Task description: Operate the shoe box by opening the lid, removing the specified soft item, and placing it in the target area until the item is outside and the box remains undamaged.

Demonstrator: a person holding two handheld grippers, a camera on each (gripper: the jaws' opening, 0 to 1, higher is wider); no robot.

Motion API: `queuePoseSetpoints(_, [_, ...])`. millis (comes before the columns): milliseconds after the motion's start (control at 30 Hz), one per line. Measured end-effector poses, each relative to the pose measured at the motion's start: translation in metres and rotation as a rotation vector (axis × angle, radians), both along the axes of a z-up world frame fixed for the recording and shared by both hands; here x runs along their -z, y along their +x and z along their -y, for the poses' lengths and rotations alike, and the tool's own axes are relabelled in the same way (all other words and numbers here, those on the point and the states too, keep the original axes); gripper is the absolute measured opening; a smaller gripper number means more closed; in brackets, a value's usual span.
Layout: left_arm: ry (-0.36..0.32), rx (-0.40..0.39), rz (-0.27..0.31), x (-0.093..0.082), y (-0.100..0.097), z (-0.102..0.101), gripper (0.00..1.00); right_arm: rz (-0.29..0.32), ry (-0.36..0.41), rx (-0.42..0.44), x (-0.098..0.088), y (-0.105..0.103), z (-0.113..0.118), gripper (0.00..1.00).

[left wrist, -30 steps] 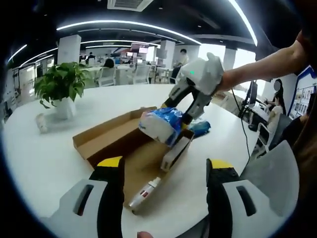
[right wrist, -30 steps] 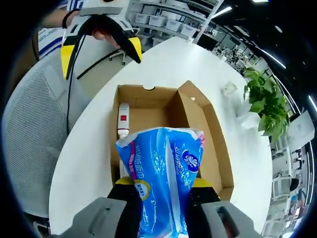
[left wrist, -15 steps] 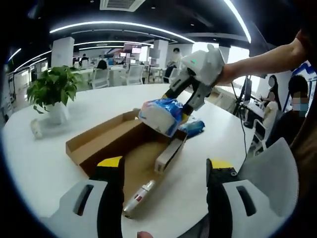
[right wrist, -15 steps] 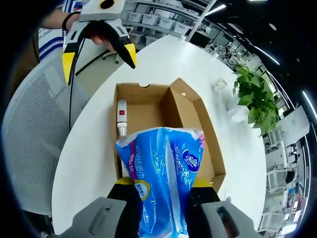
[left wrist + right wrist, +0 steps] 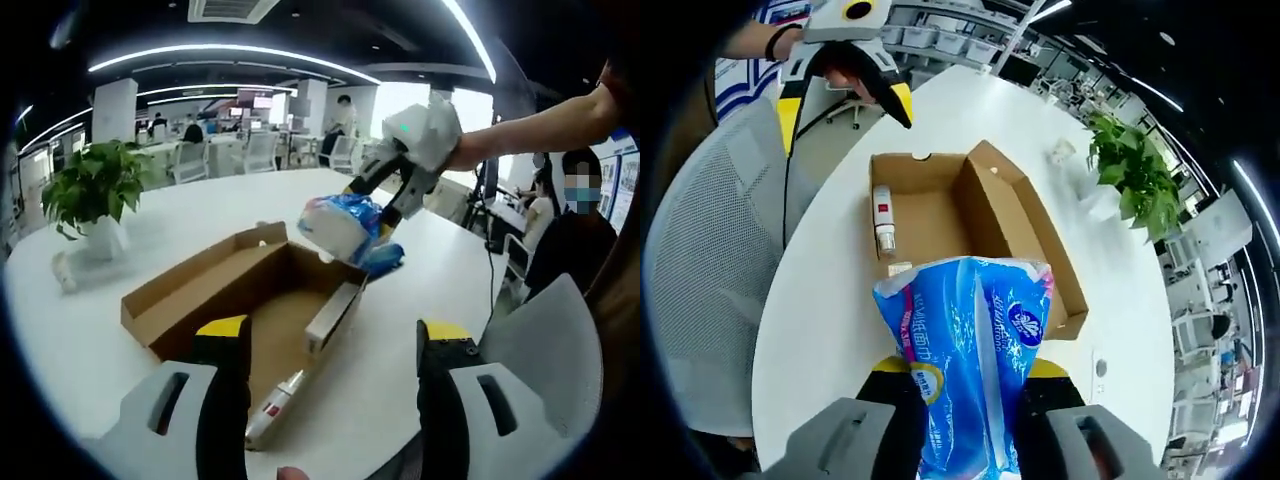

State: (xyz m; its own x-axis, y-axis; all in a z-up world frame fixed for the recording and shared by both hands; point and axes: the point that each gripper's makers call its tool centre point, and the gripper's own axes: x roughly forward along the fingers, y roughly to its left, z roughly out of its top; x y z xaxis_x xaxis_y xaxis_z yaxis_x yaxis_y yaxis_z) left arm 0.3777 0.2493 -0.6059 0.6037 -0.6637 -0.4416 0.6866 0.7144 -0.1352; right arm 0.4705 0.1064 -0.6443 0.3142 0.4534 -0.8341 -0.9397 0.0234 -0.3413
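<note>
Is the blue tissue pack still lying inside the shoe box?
No. The right gripper holds the blue tissue pack clamped between its jaws, lifted clear above the open shoe box.

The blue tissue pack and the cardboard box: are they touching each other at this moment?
Apart. In the left gripper view the blue tissue pack, clamped in the right gripper, hangs above the cardboard box, with white table showing between them.

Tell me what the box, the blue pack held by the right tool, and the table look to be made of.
Box: plain brown cardboard, matte, with raw cut edges. Blue pack, clamped in the right tool: thin glossy plastic film, wrinkled and catching light, probably wrapped around soft tissue. Table: smooth white top with a soft sheen, perhaps laminate; the pictures leave that open.
</note>
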Motion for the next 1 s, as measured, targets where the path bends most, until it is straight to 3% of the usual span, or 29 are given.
queuePoseSetpoints(1000, [0.041, 0.101, -0.025, 0.006, 0.001, 0.055, 0.67, -0.082, -0.017, 0.236, 0.057, -0.053, 0.144, 0.30])
